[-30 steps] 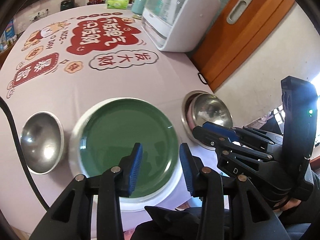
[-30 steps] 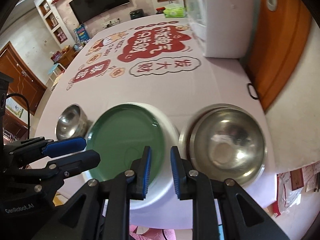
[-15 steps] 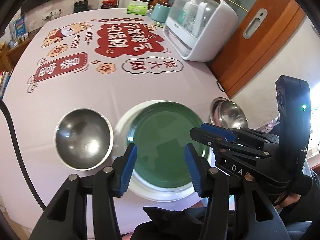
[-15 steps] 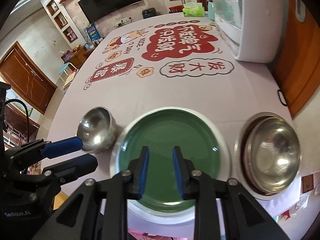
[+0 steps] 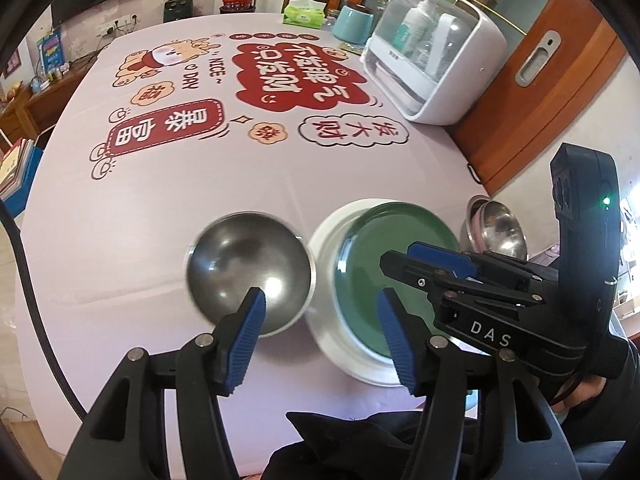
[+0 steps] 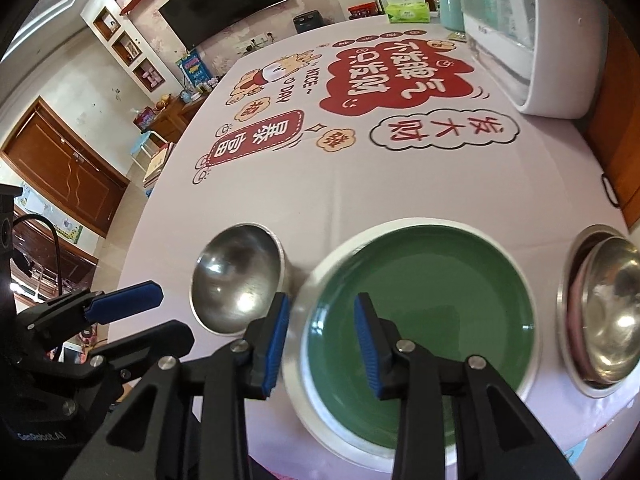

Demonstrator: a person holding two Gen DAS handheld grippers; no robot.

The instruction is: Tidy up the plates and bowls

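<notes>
A green plate [image 6: 424, 300] sits on a larger white plate [image 6: 344, 252] at the table's near edge; both show in the left wrist view [image 5: 360, 264]. A small steel bowl [image 5: 248, 268] stands left of them, also in the right wrist view [image 6: 236, 276]. Another steel bowl [image 6: 612, 308] sits in a plate at the right, seen in the left wrist view [image 5: 500, 232]. My left gripper [image 5: 320, 332] is open and empty, above the small bowl's near right rim. My right gripper [image 6: 320, 340] is open and empty over the green plate's near left edge.
A white dish sterilizer box [image 5: 436, 60] stands at the far right of the table [image 5: 160, 200], with a teal canister [image 5: 354, 22] and tissue box [image 5: 304, 12] behind it. A wooden door [image 5: 540, 92] is beyond the right edge.
Both grippers have swung left and opened wider. The small bowl now lies ahead of the left gripper, and the green plate ahead of the right gripper.
</notes>
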